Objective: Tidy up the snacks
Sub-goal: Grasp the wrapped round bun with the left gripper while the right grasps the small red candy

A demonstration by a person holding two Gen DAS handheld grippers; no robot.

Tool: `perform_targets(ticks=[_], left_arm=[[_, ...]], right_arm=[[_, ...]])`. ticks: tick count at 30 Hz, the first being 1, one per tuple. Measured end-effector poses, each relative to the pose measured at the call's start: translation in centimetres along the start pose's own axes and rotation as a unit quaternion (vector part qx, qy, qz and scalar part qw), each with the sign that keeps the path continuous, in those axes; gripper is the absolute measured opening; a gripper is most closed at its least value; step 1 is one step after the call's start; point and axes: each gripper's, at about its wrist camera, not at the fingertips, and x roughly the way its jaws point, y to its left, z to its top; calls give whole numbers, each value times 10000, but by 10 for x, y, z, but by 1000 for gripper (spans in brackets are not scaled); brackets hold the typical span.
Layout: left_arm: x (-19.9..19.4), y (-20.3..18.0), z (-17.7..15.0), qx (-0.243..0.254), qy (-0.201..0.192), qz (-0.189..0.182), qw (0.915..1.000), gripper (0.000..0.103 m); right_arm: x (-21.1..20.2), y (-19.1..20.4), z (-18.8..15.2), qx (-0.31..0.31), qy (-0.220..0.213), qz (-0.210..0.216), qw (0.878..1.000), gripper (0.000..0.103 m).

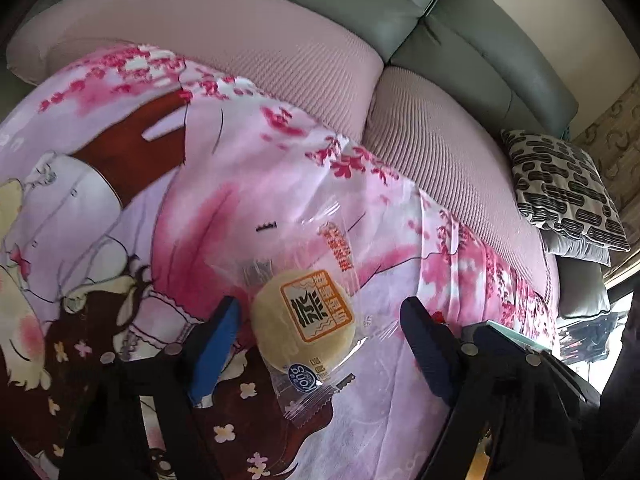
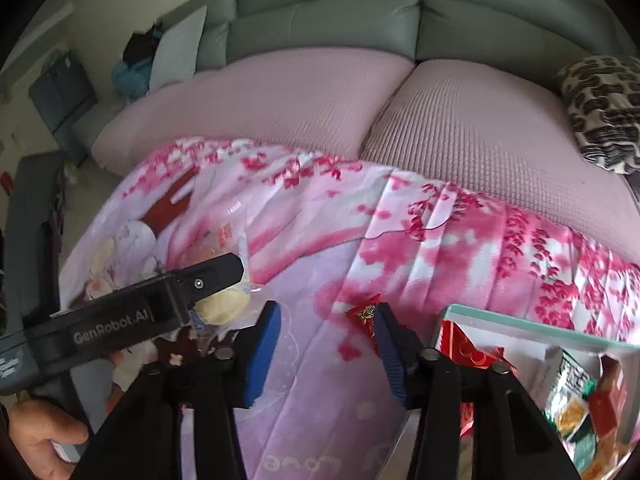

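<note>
A round pale pastry in a clear wrapper (image 1: 304, 320) lies on the pink floral blanket (image 1: 280, 184). My left gripper (image 1: 320, 320) is open, its blue-padded fingers (image 1: 216, 344) on either side of the pastry. In the right wrist view the left gripper (image 2: 216, 280) shows from the side over the pastry (image 2: 224, 306). My right gripper (image 2: 326, 344) is open and empty above the blanket. A small red snack packet (image 2: 366, 314) lies just by its right finger. A glass-walled box (image 2: 532, 324) at lower right holds several snack packets (image 2: 572, 392).
A pink ribbed sofa seat (image 2: 320, 104) and grey-green backrest (image 2: 340, 20) lie behind the blanket. A black-and-white patterned cushion (image 1: 568, 188) sits at the right end. A person's hand (image 2: 44, 436) holds the left gripper handle.
</note>
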Motion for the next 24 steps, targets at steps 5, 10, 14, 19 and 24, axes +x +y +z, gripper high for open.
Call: perform_targets(ticks=[5,10,14,19,24], left_arm=[[10,6,-2,-75,140,-30,9999,76],[10,7,0,-34,132,23,9999,73],[11,7,0,-12,146,29,9999,72],[12,6,0,26,142,48,9999,72],[10,5,1,52,109,62,9999,63]], right_arm=[[20,-7,5,36,264,-44,9996,45],[42,-7,8,-94,575,-263,9980,45],[47,-9,7,-150,657,-405,9969,41],[55,-11,5,-319,765,-722,9939,38],[52,-13,7,-219,705,-682,9949,19]])
